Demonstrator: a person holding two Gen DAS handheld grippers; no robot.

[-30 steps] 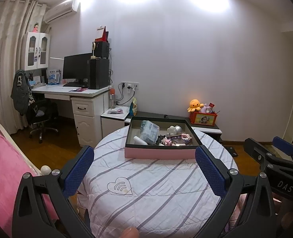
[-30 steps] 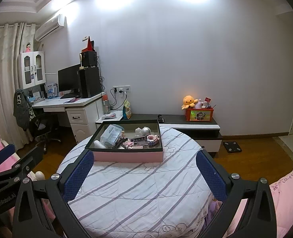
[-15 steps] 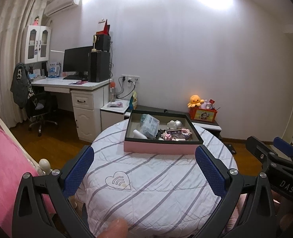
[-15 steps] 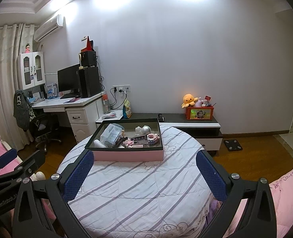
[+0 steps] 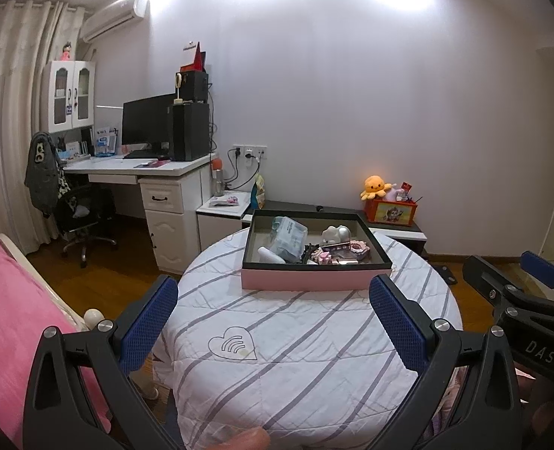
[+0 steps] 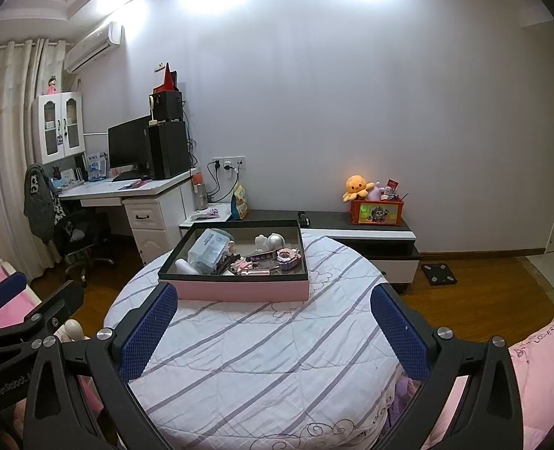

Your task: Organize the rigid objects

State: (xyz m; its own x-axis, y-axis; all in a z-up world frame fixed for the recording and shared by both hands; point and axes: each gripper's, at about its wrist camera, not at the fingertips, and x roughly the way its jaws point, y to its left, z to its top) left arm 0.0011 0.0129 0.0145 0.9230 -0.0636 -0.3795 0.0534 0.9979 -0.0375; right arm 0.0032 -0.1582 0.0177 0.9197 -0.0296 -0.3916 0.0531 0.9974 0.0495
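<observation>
On the round table [image 5: 314, 356], left to right: my left gripper [image 5: 273, 322] hangs spread and empty, the pink box [image 6: 239, 288] of clutter sits well ahead, my right gripper [image 6: 273, 326] equally wide. I'd approach level, choosing one exposed item.

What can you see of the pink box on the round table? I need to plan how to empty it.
The pink box is a shallow rectangular tray, looks like cardboard, with pink outer walls, a dark rim and dark lining. It sits flat and lidless on the far half of the striped quilt covering the round table. Inside lies a jumble: a clear plastic packet, a silver ball and small pink items. Neither claw touches it.
</observation>
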